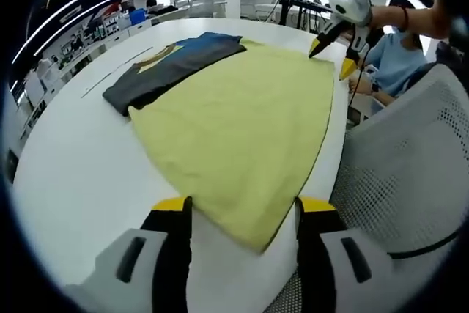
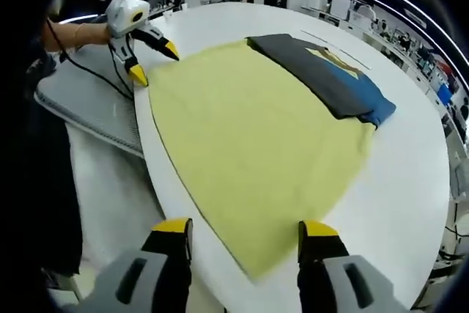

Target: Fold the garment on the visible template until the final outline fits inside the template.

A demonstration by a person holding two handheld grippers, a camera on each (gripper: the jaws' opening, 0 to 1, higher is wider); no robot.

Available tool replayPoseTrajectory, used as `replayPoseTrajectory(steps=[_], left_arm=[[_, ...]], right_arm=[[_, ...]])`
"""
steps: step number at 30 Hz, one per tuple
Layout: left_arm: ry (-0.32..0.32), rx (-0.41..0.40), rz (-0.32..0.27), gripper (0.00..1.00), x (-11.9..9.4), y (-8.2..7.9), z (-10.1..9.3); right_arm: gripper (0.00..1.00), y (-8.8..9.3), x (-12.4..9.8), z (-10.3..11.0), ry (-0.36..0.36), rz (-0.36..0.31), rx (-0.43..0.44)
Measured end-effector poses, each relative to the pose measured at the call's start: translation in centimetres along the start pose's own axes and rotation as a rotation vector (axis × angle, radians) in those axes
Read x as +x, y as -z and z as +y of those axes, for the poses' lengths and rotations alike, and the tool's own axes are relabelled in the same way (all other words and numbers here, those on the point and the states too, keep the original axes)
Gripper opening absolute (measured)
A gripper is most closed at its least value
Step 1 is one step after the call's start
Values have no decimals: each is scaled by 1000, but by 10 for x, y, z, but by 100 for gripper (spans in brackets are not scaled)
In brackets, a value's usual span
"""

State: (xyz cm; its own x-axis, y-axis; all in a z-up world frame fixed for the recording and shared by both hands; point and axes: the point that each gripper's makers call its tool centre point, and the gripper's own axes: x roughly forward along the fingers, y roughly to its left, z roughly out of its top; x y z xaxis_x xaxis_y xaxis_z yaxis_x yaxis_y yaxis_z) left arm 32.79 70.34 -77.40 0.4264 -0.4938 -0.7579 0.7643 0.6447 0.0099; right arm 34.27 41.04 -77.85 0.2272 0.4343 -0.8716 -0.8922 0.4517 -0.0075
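On white desk [image 1: 73, 174] | yellow garment [image 1: 242, 130] lying spread flat, dark folded shirt [image 1: 172, 64] touching its far edge | my left tool [image 1: 245, 218] and right tool [image 2: 245, 232] both hovering released over near corners, gripping nothing.

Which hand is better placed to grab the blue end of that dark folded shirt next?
Right, probably. The dark shirt has its blue end nearer the right gripper; its grey end lies towards the left gripper. Both grippers are open.

Left gripper [image 1: 243, 212] jaws apart, empty; right gripper [image 2: 245, 234] jaws apart, empty.
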Motion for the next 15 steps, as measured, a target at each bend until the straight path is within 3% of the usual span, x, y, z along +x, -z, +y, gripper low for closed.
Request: replayPoseTrajectory(steps=[5,15], left_arm=[[5,22,0,53,1,0,-1],[25,52,3,43,2,-3,3]], right_arm=[[50,-1,0,-3,4,-15,-2],[27,-1,0,-15,15,-15,19]])
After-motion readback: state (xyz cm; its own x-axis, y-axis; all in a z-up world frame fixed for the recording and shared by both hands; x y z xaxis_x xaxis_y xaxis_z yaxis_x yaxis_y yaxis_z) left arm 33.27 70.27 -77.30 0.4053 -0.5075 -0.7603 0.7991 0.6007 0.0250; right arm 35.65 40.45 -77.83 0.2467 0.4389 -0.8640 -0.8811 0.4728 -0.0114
